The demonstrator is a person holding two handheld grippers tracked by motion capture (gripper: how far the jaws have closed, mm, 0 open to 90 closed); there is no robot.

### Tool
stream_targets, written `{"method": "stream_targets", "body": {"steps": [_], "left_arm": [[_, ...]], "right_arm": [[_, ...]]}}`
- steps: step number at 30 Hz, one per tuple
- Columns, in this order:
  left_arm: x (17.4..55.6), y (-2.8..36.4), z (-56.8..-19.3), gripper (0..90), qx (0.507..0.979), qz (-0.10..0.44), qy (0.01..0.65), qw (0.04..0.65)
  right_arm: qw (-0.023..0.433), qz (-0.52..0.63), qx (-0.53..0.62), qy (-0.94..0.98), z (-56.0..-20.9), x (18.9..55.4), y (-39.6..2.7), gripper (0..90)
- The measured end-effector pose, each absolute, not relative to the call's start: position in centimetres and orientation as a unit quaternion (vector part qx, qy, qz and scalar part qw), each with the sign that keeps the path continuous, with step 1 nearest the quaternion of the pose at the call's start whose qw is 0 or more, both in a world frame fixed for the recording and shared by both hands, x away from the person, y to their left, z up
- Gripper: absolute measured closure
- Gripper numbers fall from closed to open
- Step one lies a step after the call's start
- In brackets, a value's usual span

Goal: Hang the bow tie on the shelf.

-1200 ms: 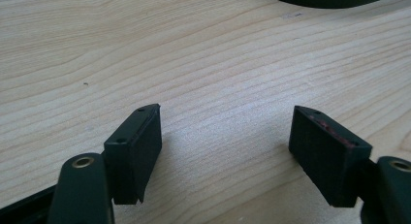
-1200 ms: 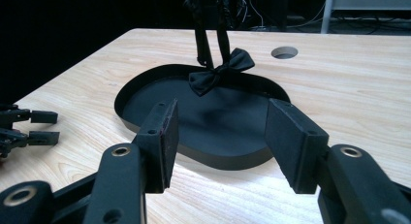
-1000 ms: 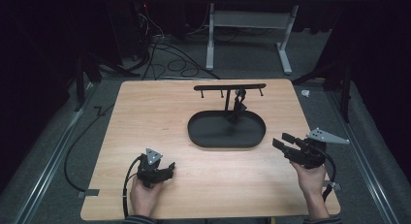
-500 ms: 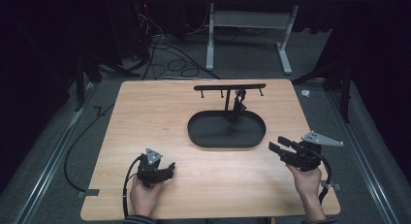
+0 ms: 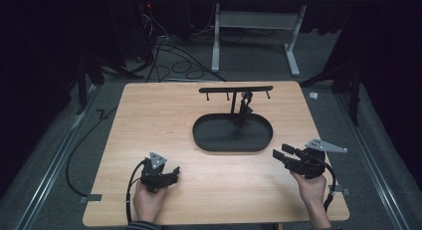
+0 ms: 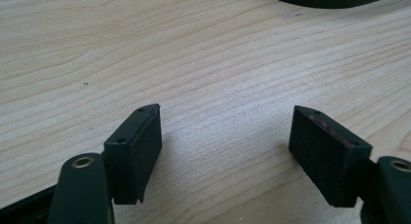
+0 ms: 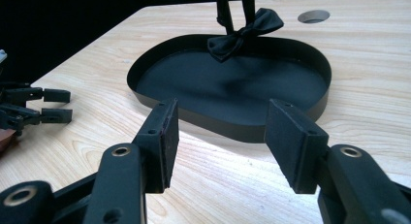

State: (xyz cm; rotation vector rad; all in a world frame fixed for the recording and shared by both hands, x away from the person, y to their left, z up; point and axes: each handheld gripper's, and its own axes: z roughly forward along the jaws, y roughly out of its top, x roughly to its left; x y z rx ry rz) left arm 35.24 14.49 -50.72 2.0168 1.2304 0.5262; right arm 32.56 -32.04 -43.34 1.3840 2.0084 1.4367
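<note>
High view first: the wooden table sits on grey carpet in a dark room, with cables on the floor at 11 o'clock and a white desk frame beyond the far edge at 12. Near the table's middle stands a black oval tray, its long side running 9 to 3, and from it rises a black T-shaped stand with a small black bow tie hanging on it. Wide bare wood lies from the tray toward 9 and along the near edge. The left gripper rests at about 7 o'clock of the tray, well apart from it, jaws released and holding nothing. The right gripper sits at about 4 o'clock, just beside the tray's near rim and close to the table's right edge, its jaws parted with nothing between them, aimed at the tray. Left gripper view gives plain wood grain between its open pads, the tray's rim at the top. Right gripper view shows the bow tie hanging just above the tray's floor, a round hole in the tabletop behind, and the other gripper at 9.
</note>
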Motion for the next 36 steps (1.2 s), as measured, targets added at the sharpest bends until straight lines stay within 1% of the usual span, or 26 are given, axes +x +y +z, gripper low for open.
{"method": "stream_targets", "body": {"steps": [29, 36], "left_arm": [[35.2, 14.5, -50.7, 28.1, 0.78, 0.204, 0.476, 0.353], [35.2, 14.5, -50.7, 28.1, 0.78, 0.203, 0.476, 0.353]], "right_arm": [[0.136, 0.485, 0.498, 0.706, -45.8, 32.8, -31.5, 48.8], [0.149, 0.469, 0.5, 0.713, -46.1, 32.8, -31.0, 48.8]]}}
